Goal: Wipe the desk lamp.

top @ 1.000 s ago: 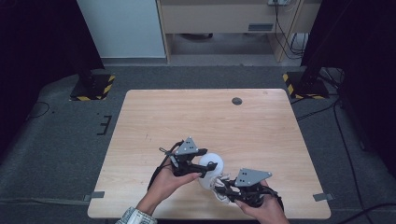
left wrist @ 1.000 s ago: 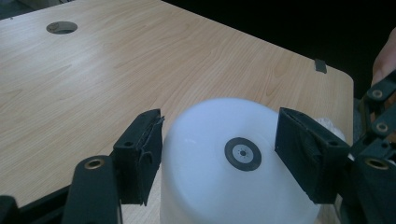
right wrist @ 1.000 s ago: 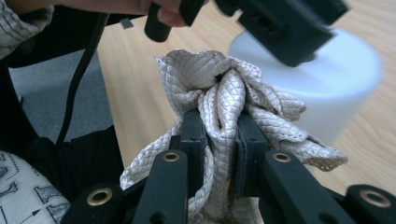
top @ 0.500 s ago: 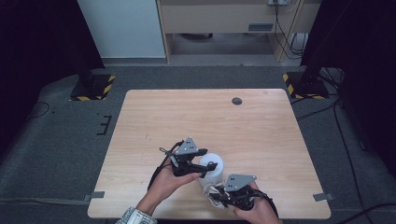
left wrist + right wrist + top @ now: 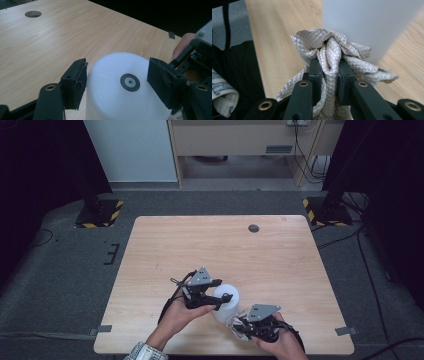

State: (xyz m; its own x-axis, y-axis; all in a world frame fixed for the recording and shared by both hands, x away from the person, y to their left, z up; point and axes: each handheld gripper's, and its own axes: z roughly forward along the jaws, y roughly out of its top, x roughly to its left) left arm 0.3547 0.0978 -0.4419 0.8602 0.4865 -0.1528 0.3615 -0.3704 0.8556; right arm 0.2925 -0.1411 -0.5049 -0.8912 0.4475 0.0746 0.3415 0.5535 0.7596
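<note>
Two grips here: left gripper (image 5: 117, 82) clamps the smooth, stiff white canister (image 5: 125, 87) near the table's (image 5: 280, 250) front edge; right gripper (image 5: 329, 67) pinches the soft, limp quilted cloth (image 5: 329, 47) against its base.

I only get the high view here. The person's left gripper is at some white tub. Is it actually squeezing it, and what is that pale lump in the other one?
Observer: Yes. In the left gripper view the left gripper has a pad pressed on each side of the white container, which stands upside down.
Operator: How do you know it is upside down?
Observer: Its flat base faces up, with a small dark round mark in the middle.
Operator: And the lump?
Observer: A beige cloth with a quilted diamond weave, bunched and pinched between the jaws of the right gripper, right beside the container's wall.
</note>
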